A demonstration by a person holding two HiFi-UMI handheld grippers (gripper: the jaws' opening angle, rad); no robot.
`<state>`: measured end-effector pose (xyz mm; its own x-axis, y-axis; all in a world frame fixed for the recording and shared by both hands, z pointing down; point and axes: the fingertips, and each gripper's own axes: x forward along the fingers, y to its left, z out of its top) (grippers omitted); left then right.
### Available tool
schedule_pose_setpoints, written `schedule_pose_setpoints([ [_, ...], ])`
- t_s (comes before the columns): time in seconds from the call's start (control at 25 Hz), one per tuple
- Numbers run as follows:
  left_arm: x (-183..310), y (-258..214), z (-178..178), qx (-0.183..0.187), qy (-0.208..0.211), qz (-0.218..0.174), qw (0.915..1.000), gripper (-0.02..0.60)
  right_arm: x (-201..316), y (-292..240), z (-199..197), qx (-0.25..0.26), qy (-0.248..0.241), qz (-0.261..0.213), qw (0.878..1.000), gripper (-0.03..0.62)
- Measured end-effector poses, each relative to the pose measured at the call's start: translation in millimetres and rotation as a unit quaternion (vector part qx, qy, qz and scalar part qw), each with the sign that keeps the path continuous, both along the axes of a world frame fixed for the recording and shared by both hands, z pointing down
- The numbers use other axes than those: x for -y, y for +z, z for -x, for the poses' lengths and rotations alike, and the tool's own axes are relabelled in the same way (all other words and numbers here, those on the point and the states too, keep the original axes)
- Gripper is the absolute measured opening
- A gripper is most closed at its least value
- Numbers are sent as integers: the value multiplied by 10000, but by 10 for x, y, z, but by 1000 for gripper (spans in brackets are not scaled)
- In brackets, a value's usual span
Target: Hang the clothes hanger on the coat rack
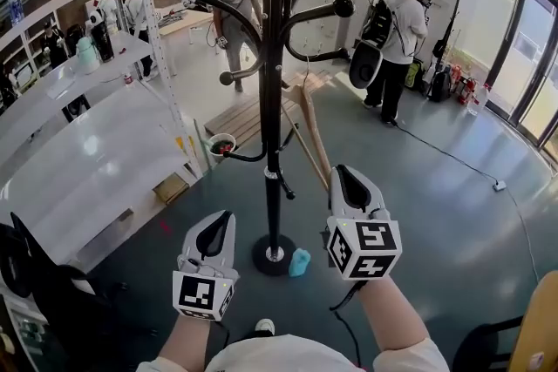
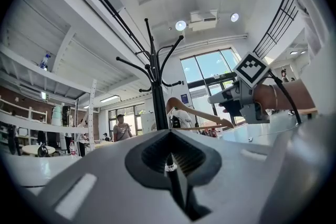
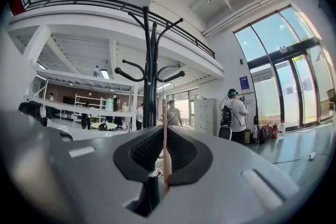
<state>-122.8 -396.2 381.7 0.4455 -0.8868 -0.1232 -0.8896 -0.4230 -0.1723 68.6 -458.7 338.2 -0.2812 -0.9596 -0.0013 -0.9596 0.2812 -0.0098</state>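
Grey hall floor [image 1: 436,213] spread around the coat rack [image 1: 274,100]. Your right gripper [image 1: 343,174], just right of the rack's pole, had its jaws clamped on the wooden hanger [image 1: 314,131], which slanted up beside the pole, below the rack's arms. Your left gripper [image 1: 223,220], left of the pole, was pinched together on nothing.

light: bright daylight from windows [image 3: 273,60], ceiling lamps | glare: glossy floor [image 1: 453,213] | edges: fisheye-bent, black-vignetted
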Motion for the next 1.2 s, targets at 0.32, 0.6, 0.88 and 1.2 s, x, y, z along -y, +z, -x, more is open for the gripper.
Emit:
schedule_pose_setpoints([
  [0.32,-515,31,-359,29,26,4,10000,0,-751,259,-187,115,-265,-54,9996,26],
  [0.6,-1085,42,-608,-28,-147,34,9999,0,-1492,690,-215,-276,-753,29,9968,26],
  [0.88,-1749,257,-759,-130,-245,229,9994,0,-2098,1076,-424,-201,-790,235,9964,25],
  [1.2,-2274,318,-716,-152,-328,291,9989,0,-2615,1230,-524,11,-779,442,9960,25],
])
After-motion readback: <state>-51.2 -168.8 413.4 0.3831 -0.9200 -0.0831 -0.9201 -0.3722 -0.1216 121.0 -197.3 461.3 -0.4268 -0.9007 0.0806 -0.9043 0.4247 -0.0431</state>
